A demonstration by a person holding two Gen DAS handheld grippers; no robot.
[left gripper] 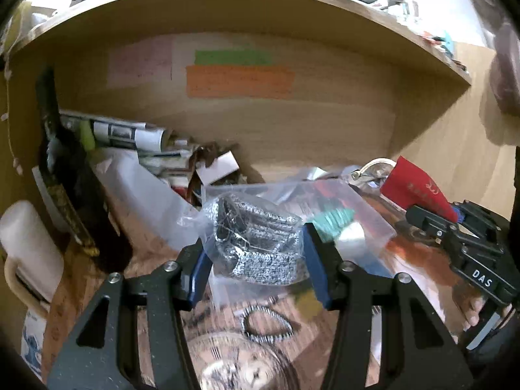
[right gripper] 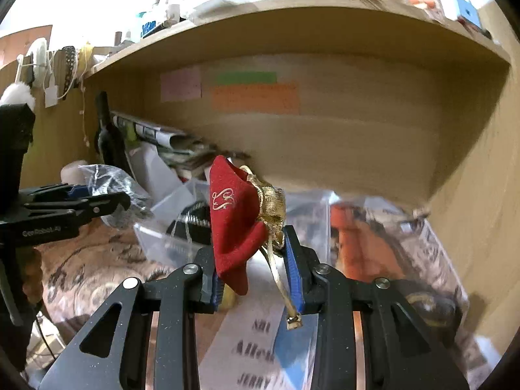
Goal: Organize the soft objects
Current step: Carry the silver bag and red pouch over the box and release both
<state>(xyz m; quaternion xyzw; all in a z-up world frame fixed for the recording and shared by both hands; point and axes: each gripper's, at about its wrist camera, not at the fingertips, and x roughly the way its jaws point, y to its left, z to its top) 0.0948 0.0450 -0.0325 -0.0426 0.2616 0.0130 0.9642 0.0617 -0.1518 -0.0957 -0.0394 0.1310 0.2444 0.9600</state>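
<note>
My left gripper (left gripper: 256, 253) is shut on a clear plastic bag holding a grey-and-white knitted item (left gripper: 256, 237), lifted above the desk. It also shows at the left of the right wrist view (right gripper: 107, 208), with the bag (right gripper: 117, 188) in it. My right gripper (right gripper: 252, 253) is shut on a red velvet drawstring pouch (right gripper: 235, 217) with gold lining and a gold cord (right gripper: 279, 279). The pouch (left gripper: 419, 188) and right gripper (left gripper: 432, 217) also show at the right of the left wrist view.
A wooden shelf cubby (left gripper: 292, 123) with coloured sticky notes (left gripper: 240, 81) lies ahead. Rolled papers (left gripper: 123, 133), a dark bottle (left gripper: 68, 175) and clutter fill its left. A clear plastic box (right gripper: 182, 224) and orange items in bags (right gripper: 364, 240) lie below. A patterned cloth (right gripper: 87, 269) covers the desk.
</note>
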